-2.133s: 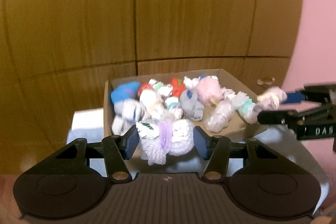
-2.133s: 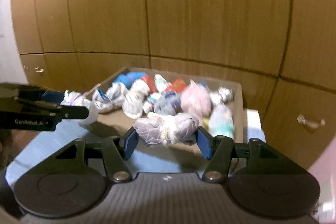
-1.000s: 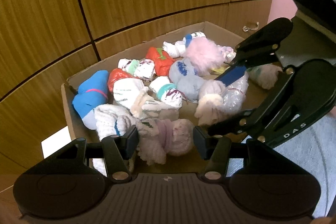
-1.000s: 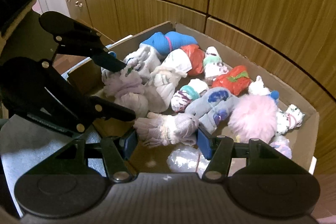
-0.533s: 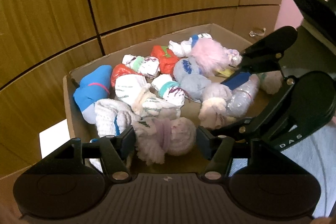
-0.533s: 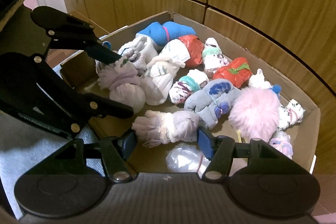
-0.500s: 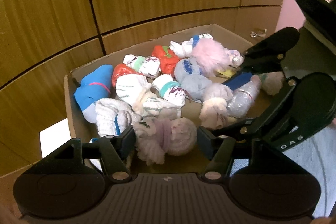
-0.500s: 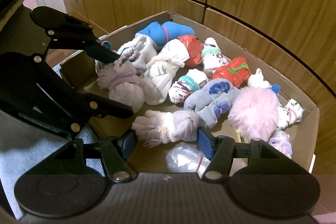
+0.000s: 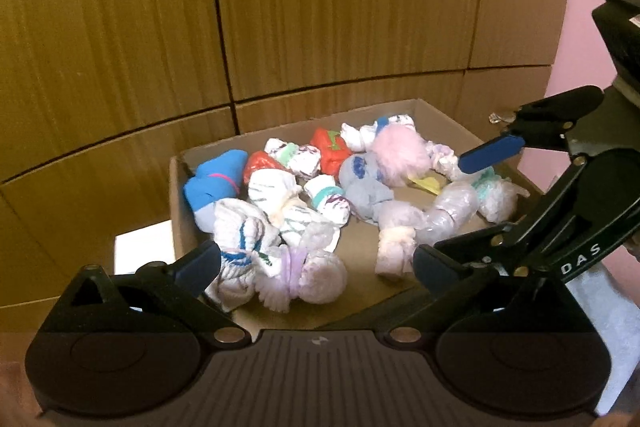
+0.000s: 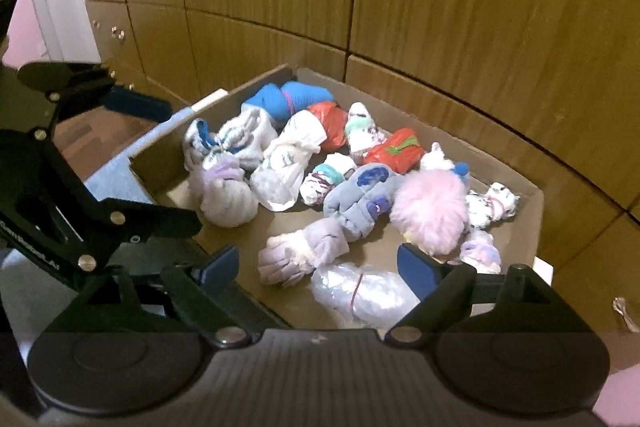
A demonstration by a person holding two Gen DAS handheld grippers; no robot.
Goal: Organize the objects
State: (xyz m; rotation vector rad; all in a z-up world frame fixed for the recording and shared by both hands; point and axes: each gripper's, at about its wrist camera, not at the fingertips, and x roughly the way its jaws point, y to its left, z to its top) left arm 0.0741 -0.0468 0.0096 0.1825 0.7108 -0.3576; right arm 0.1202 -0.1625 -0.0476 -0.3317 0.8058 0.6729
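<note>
Right gripper [image 10: 318, 267] jaws are opening, pads clear of any item. Below them, inside the cardboard box [image 10: 532, 223], lie a lilac-and-cream sock bundle [image 10: 304, 255] and a clear plastic bundle [image 10: 360, 293]. Left gripper [image 10: 156, 163] stands at the box's left edge, jaws opening, nothing between them.

white letters "das" stand on the black frame of the right gripper [image 9: 480, 211]; the lettering on the left gripper [image 10: 136, 155] is too blurred to read.
</note>
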